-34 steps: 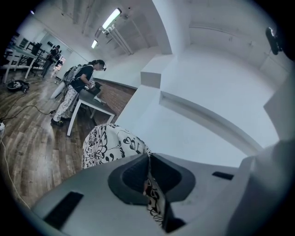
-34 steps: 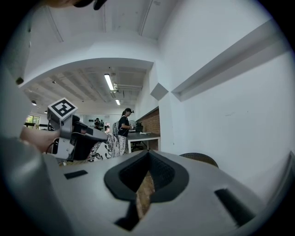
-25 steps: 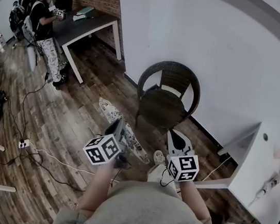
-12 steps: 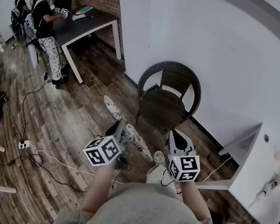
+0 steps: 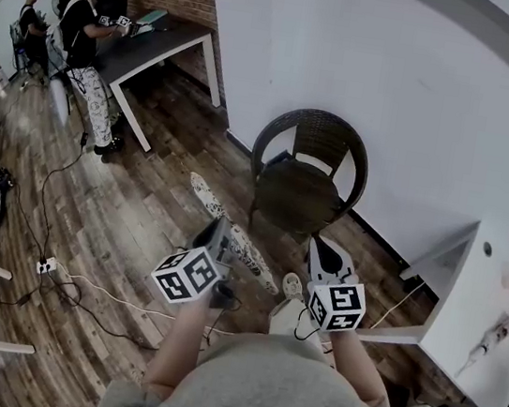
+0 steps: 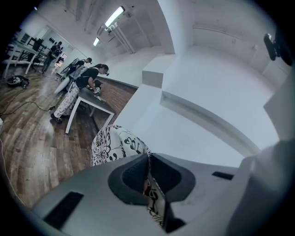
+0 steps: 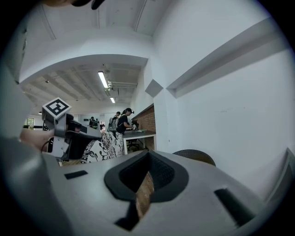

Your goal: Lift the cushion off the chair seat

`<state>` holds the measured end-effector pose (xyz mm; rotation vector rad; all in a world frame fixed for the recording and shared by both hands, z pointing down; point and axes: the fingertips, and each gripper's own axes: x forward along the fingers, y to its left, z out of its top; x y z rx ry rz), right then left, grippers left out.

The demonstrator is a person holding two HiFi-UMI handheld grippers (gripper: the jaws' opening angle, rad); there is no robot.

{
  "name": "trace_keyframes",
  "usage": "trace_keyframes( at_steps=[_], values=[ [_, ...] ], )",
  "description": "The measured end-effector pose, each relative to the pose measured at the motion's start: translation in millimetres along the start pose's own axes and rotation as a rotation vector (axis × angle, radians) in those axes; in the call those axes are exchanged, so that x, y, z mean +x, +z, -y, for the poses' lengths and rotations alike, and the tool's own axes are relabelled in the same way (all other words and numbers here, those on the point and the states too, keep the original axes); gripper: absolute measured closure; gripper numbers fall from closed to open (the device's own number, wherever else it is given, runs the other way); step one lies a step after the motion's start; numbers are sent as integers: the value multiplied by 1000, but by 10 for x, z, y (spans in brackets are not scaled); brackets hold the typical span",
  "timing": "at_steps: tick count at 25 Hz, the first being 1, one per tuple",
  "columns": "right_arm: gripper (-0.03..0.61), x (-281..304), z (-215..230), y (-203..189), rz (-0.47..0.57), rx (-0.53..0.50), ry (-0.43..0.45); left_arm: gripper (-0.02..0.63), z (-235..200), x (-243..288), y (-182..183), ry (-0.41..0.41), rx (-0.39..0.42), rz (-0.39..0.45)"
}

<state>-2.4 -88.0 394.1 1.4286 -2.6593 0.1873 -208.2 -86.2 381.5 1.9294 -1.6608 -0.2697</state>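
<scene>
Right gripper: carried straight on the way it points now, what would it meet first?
Most likely the wicker chair. In the head view the right gripper aims at its seat with nothing between. Depth is unclear, so it could slip past to the white wall.

Patterned cushion point(image 5: 212, 203) gripped edge-on by left gripper point(image 5: 216, 232), off the wicker chair point(image 5: 302, 191) just beyond, right gripper point(image 5: 323, 254) beside
</scene>
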Motion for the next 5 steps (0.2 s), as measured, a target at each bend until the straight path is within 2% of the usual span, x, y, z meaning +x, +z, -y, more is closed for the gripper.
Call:
trace_keyframes(
  at_steps=[5],
  values=[
    [578,45,-17,-5,3,-2,6,592,-48,39,-1,1,-5,3]
  ],
)
